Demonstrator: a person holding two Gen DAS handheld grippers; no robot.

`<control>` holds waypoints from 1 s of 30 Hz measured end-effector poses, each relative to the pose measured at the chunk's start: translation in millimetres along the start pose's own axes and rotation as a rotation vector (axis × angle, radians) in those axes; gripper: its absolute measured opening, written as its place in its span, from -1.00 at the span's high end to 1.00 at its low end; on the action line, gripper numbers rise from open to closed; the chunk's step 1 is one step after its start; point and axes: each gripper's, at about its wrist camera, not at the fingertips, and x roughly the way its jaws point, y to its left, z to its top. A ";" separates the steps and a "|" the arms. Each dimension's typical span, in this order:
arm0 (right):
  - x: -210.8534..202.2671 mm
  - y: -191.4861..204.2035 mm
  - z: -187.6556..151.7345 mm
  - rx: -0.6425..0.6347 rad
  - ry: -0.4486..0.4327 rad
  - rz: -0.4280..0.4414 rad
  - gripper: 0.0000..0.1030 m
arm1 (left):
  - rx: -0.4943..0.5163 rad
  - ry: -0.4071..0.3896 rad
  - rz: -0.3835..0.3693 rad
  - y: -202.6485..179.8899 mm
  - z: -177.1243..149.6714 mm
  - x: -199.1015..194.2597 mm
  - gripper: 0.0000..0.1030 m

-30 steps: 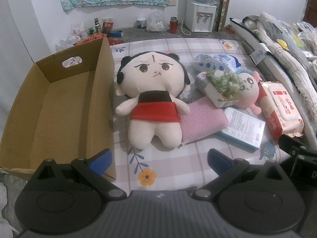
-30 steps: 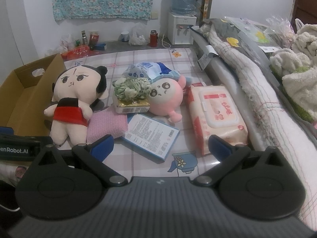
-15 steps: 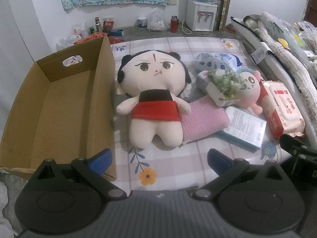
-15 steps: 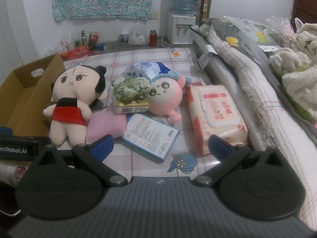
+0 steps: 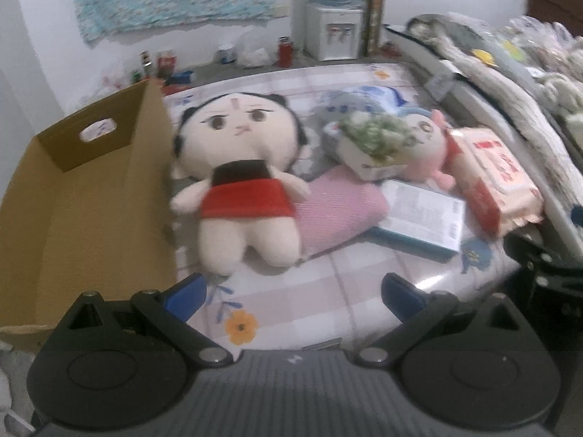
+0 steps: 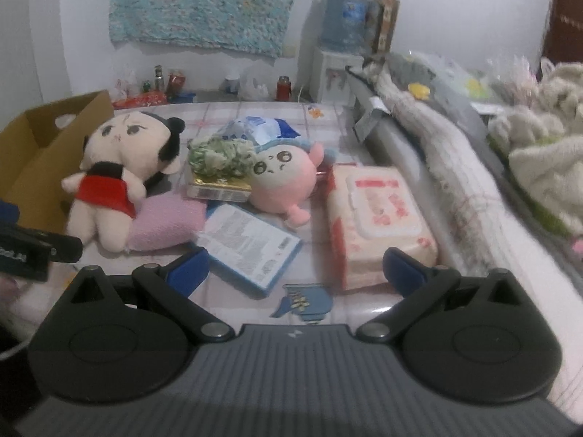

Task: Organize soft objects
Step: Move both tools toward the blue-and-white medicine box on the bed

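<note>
Bed (image 5: 328, 284): lying under a plaid sheet with flower prints, carrying all the loose items.
Cardboard box (image 5: 83, 196): sitting open at the left edge of the bed, its right wall standing just beside the doll; nothing showing inside.
Doll (image 5: 240, 178): the large plush with black hair and red skirt, lying face up near the box, one leg resting against the pink cloth.
Wipes pack (image 6: 375, 218): lying flat on the right side of the bed, beside the heaped blankets (image 6: 437, 153).
Pink cloth (image 5: 339, 207): folded, lying between the doll and the blue-edged booklet.
Booklet (image 6: 251, 247): lying flat, one corner tucking under the small box.
Pink plush (image 6: 284, 182): round, sitting between the small box and the wipes pack, touching both as far as the views show.
Small box (image 6: 218, 185): carrying a green-white scrunched bundle (image 6: 218, 156) on top.
Left tool (image 5: 291, 293): hovering low over the near bed edge, jaws standing wide, gripping nothing.
Right tool (image 6: 295, 267): hovering over the booklet and wipes pack, jaws standing wide, gripping nothing.
</note>
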 end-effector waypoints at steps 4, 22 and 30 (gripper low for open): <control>8.5 -17.9 -1.2 0.023 -0.024 0.047 -0.98 | 0.035 -0.002 -0.058 -12.0 -5.9 10.4 -0.86; 122.8 -16.4 34.7 0.001 0.105 0.362 -0.13 | 0.072 0.051 -0.371 -45.6 2.2 68.5 -0.17; 160.8 -24.2 33.2 0.078 0.235 0.412 -0.15 | 0.065 0.105 -0.415 -49.0 3.0 85.1 -0.15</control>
